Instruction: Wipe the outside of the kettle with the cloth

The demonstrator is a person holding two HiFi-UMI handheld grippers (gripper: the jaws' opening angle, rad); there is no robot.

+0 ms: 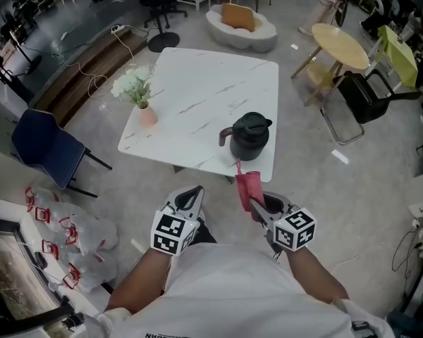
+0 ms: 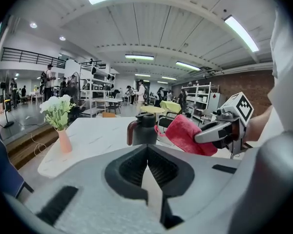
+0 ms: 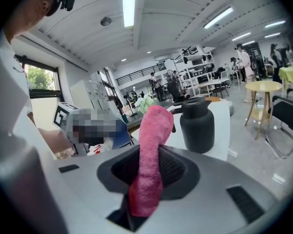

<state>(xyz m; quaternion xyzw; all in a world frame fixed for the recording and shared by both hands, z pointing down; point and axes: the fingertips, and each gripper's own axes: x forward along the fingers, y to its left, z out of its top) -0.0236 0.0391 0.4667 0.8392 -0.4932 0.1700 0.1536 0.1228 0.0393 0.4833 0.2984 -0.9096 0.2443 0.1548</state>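
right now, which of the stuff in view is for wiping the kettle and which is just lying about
For the job: black kettle with a brown handle; pink terry cloth, gripped in the right tongs; white marble-look table under the kettle.
Lying about: pink vase of white flowers; blue chair; round yellow side table; white bags with red handles on the floor.

Bright, even ceiling-strip light, soft shadows — fisheye-bent edges, dark corners, slight blur
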